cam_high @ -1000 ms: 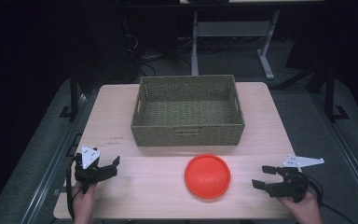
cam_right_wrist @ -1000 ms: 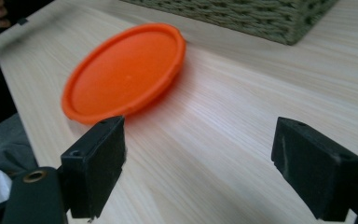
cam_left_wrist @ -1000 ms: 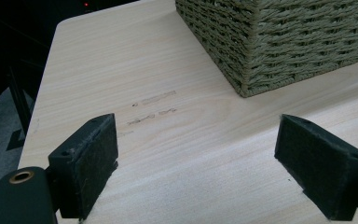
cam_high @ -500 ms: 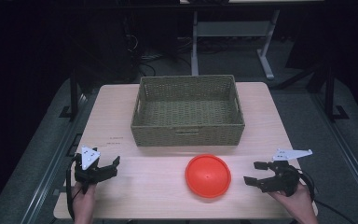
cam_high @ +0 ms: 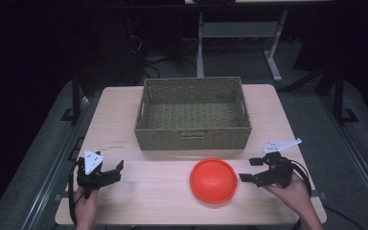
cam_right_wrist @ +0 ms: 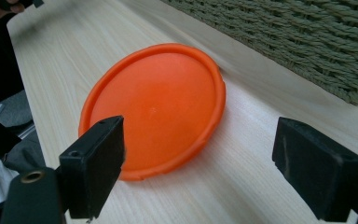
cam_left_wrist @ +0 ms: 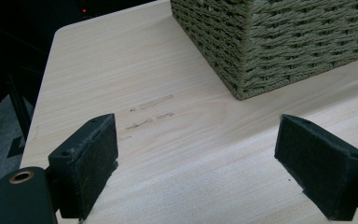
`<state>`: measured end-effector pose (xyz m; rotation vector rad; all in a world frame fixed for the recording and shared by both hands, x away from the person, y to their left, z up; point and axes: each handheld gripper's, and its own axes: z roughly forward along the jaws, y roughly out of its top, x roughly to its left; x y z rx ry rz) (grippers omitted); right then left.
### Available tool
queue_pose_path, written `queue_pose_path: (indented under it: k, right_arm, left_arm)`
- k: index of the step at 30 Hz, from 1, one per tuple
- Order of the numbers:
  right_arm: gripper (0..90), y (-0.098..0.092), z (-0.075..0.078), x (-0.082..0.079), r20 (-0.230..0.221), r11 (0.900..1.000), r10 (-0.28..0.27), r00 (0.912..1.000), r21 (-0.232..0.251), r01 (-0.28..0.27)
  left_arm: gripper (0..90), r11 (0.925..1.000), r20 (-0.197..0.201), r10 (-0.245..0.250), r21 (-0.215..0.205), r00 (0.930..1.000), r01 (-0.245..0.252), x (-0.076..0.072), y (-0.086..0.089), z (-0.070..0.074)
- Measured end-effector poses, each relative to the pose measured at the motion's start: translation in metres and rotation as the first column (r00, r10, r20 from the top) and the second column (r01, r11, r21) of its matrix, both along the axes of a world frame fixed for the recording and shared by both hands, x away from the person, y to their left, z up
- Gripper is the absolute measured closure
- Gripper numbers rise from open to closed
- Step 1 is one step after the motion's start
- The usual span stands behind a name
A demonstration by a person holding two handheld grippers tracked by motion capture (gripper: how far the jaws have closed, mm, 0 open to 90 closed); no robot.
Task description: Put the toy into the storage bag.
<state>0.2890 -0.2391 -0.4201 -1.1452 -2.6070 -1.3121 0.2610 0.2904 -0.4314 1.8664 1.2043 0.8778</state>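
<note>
- Orange disc (cam_high: pixel 213 180) lies flat near the desk's (cam_high: pixel 124 110) front edge, just before the wicker basket (cam_high: pixel 193 115).
- Right gripper (cam_high: pixel 250 169) gapes wide beside its rim, holding nothing.
- Left gripper (cam_high: pixel 115 170) wide, empty, front-left corner.
- Looks light, stiff, smooth: pinch the raised rim.
</note>
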Motion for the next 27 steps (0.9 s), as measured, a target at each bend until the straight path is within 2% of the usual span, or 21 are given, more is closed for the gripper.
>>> queue_pose_path:
  k: [2, 8, 11, 27]
  right_arm:
    - [16.6, 0.005, 0.0, 0.006, -0.021, 1.0, 0.009, 0.9997, -0.014, -0.01]
    - [16.6, 0.012, 0.0, 0.014, -0.042, 1.0, 0.024, 0.9988, -0.016, -0.024]
    - [16.6, 0.018, -0.003, 0.017, -0.059, 0.999, 0.034, 0.9977, -0.034, -0.036]
    - [17.0, 0.037, -0.002, 0.029, -0.067, 0.995, 0.057, 0.9961, -0.072, -0.062]
  left_arm:
    - [12.8, 1.0, 0.0, 0.001, -0.004, 1.0, -0.001, 0.0, 0.0, 0.0]
    - [12.7, 1.0, -0.002, 0.004, -0.005, 1.0, -0.004, 0.0, 0.001, 0.0]
    - [12.7, 1.0, 0.0, 0.003, -0.004, 1.0, -0.003, 0.0, 0.001, 0.0]
    - [12.8, 1.0, 0.003, 0.003, -0.006, 1.0, -0.003, 0.0, 0.001, 0.0]
